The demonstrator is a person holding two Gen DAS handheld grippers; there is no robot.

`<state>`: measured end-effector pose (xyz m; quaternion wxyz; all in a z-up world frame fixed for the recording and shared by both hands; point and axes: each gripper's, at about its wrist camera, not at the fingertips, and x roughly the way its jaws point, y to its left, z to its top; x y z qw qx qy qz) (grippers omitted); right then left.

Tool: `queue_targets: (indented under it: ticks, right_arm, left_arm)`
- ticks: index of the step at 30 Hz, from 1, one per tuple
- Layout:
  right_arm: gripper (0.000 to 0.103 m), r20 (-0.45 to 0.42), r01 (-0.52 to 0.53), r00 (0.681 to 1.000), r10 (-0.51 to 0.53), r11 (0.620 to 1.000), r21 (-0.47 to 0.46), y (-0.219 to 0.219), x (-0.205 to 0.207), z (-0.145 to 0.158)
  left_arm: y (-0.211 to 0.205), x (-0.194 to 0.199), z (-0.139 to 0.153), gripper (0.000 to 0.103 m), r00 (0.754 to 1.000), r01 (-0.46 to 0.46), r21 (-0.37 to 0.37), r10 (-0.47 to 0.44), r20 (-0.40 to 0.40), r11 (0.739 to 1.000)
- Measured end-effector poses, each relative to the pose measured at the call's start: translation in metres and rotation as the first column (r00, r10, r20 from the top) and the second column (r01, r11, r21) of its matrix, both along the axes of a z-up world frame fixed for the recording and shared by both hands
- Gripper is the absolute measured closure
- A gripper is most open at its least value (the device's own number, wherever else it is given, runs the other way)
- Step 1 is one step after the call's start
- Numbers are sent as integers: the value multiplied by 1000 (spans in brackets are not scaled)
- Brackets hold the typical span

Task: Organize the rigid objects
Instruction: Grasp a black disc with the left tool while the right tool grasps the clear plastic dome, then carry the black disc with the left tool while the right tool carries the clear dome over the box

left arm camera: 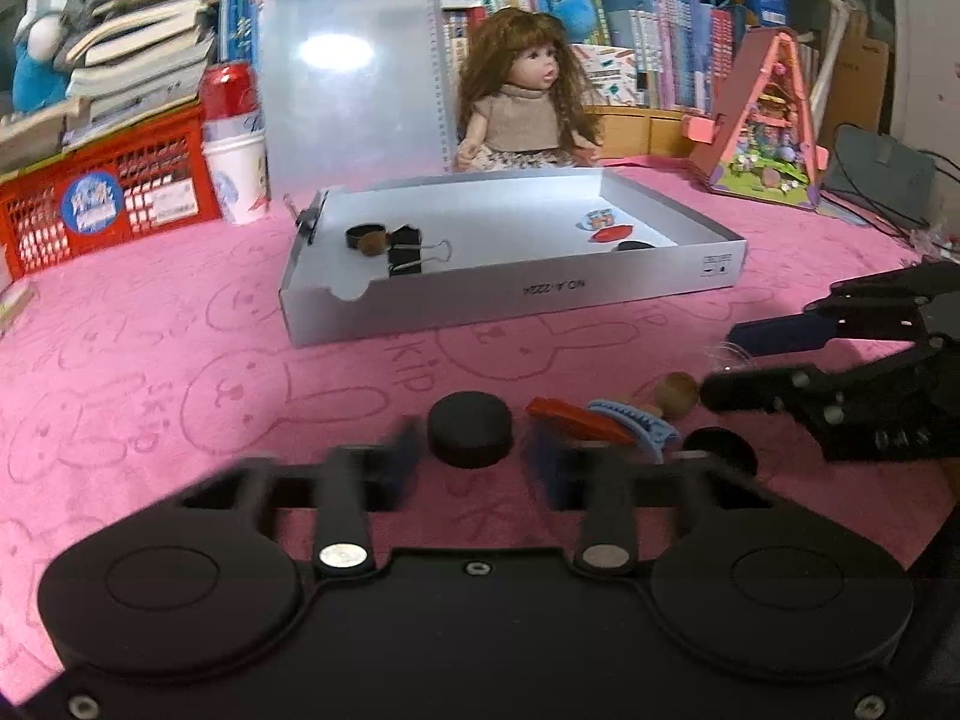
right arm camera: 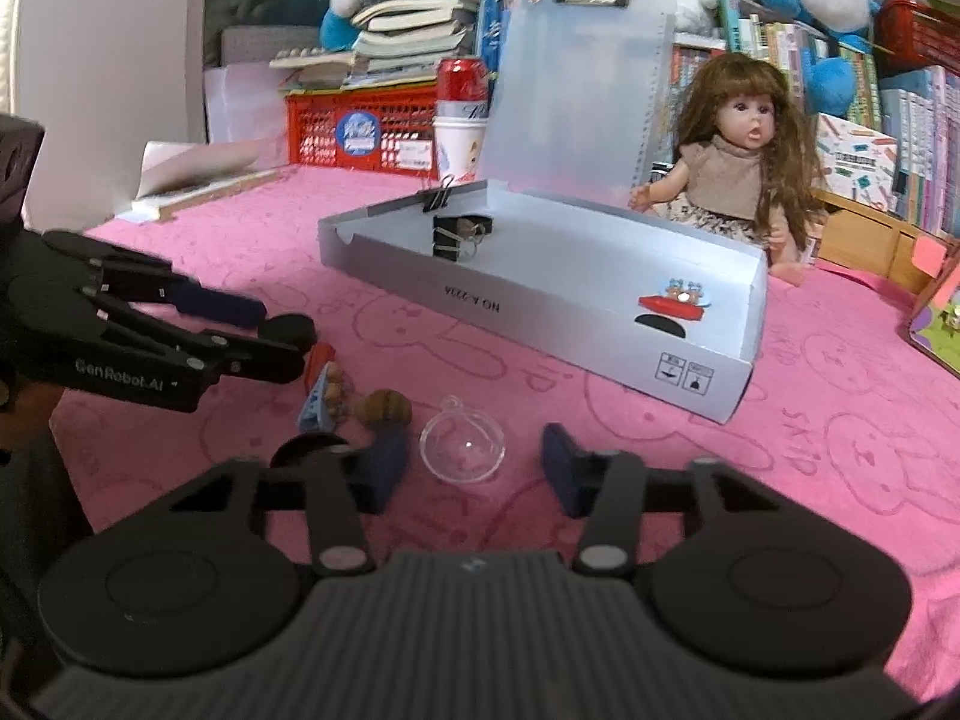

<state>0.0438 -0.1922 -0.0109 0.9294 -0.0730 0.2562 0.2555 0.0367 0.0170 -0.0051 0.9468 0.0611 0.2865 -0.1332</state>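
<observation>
A grey open box (left arm camera: 510, 294) (right arm camera: 540, 324) lies on the pink cloth. In it are binder clips (left arm camera: 414, 255) (right arm camera: 447, 237), a red clip (left arm camera: 611, 234) (right arm camera: 669, 305) and a black disc (left arm camera: 633, 245). My left gripper (left arm camera: 474, 456) (right arm camera: 282, 336) is open, its fingers on either side of a black disc (left arm camera: 471, 429). Beside it lie a red clip (left arm camera: 576, 420), a blue hair claw (left arm camera: 636, 423) (right arm camera: 317, 402), a wooden ball (left arm camera: 675, 395) (right arm camera: 384, 405) and another black disc (left arm camera: 717, 444). My right gripper (right arm camera: 474, 468) (left arm camera: 720, 363) is open around a clear glass dome (right arm camera: 462, 447).
A doll (left arm camera: 528, 96) (right arm camera: 738, 162) sits behind the box, with a clear clipboard (left arm camera: 354, 72) leaning upright. A red crate (left arm camera: 108, 198) with books, a can on cups (left arm camera: 231, 138), a toy house (left arm camera: 765, 120) and bookshelves line the back.
</observation>
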Motion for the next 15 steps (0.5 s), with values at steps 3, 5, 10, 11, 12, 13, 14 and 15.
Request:
queue_targets:
  ticks: [3, 5, 10, 11, 12, 13, 14, 15]
  right_arm:
    - [70, 6, 0, 1000, 0, 1000, 22, -2, -1, 2]
    - [70, 17, -3, 1000, 3, 1000, 14, -1, -1, 4]
    - [70, 35, 6, 999, -6, 1000, 2, 1, 1, 9]
    - [70, 39, 11, 999, -11, 1000, 0, 1, 1, 10]
    - [70, 44, 18, 999, -18, 1000, -2, 1, 2, 11]
    - [70, 48, 25, 999, -25, 1000, -5, 1, 3, 12]
    - [70, 51, 33, 998, -33, 999, -12, 2, 4, 14]
    - [70, 54, 41, 998, -40, 999, -19, 2, 4, 15]
  left_arm:
    - [-3, -1, 4, 74, 1000, 4, 15, -4, 13, 1000]
    - [-2, 0, 6, 74, 1000, 1, 8, -1, 16, 1000]
    - [-1, 6, 12, 74, 1000, -13, -29, 13, 0, 999]
    - [0, 7, 13, 74, 1000, -16, -34, 16, -3, 999]
    - [0, 9, 15, 74, 1000, -19, -38, 18, -4, 999]
    - [0, 10, 16, 74, 1000, -21, -42, 21, -5, 999]
    - [0, 12, 17, 74, 1000, -24, -45, 23, -4, 999]
    - [0, 14, 19, 74, 1000, -27, -46, 27, -3, 999]
